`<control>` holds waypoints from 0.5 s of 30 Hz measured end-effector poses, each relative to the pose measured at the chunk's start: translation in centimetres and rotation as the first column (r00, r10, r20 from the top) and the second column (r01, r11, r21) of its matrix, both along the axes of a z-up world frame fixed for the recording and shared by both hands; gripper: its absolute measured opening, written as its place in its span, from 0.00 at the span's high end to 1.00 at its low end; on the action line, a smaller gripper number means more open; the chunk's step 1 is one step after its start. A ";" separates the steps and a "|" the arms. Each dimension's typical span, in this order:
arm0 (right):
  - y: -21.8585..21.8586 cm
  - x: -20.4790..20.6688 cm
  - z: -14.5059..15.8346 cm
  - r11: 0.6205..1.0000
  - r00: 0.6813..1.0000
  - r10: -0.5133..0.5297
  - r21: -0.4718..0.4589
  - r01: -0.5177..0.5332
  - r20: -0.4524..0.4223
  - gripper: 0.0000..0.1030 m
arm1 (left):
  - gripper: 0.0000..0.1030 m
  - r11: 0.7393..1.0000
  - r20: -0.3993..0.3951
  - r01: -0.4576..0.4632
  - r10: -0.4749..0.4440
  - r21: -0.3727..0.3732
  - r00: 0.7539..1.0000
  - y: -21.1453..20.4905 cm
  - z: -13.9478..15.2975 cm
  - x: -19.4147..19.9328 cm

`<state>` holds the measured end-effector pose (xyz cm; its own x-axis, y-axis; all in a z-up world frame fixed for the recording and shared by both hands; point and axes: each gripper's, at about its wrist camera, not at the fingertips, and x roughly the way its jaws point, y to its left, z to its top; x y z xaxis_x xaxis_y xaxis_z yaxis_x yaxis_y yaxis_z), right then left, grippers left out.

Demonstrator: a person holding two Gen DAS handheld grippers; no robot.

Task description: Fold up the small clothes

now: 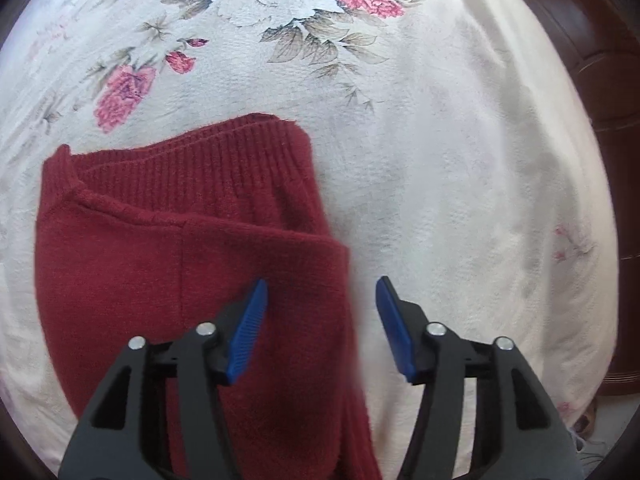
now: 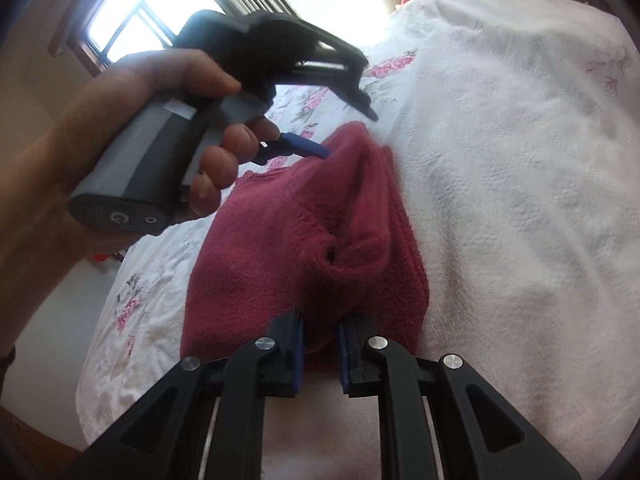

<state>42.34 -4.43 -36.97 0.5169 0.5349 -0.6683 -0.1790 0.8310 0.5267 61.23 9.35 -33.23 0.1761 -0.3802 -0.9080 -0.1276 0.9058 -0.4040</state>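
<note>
A dark red knitted garment [image 1: 180,264] lies folded on the floral bedspread [image 1: 460,160], its ribbed hem on the far side. My left gripper [image 1: 323,284] hovers open over the garment's right edge, with nothing between its blue fingertips. In the right wrist view the same garment [image 2: 280,240] is bunched up, and my right gripper [image 2: 322,332] is shut on its near edge, with red fabric pinched between the blue pads. A hand [image 2: 120,128] holds the left gripper [image 2: 348,134] above the garment's far end, its jaws apart.
The white bedspread [image 2: 520,160] with pink flowers covers the whole bed. Dark wooden furniture [image 1: 600,80] stands beyond the bed's right side. A bright window [image 2: 132,20] is at the upper left, and the bed edge drops to the floor [image 2: 48,320] at the left.
</note>
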 end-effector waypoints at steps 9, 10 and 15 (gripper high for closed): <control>-3.6 3.3 -0.5 0.961 0.983 0.131 0.258 -0.096 -0.125 0.27 | 0.24 0.972 0.095 -0.077 0.100 -0.223 0.990 10.0 4.2 -4.4; -4.0 4.0 -0.9 0.948 0.976 0.148 0.305 -0.094 -0.160 0.27 | 0.24 0.970 0.103 -0.063 0.089 -0.236 0.991 10.9 4.7 -5.5; -4.0 6.9 -3.0 0.897 0.927 0.248 0.427 -0.111 -0.280 0.36 | 0.21 0.955 0.120 -0.018 0.056 -0.296 0.991 14.4 5.7 -11.1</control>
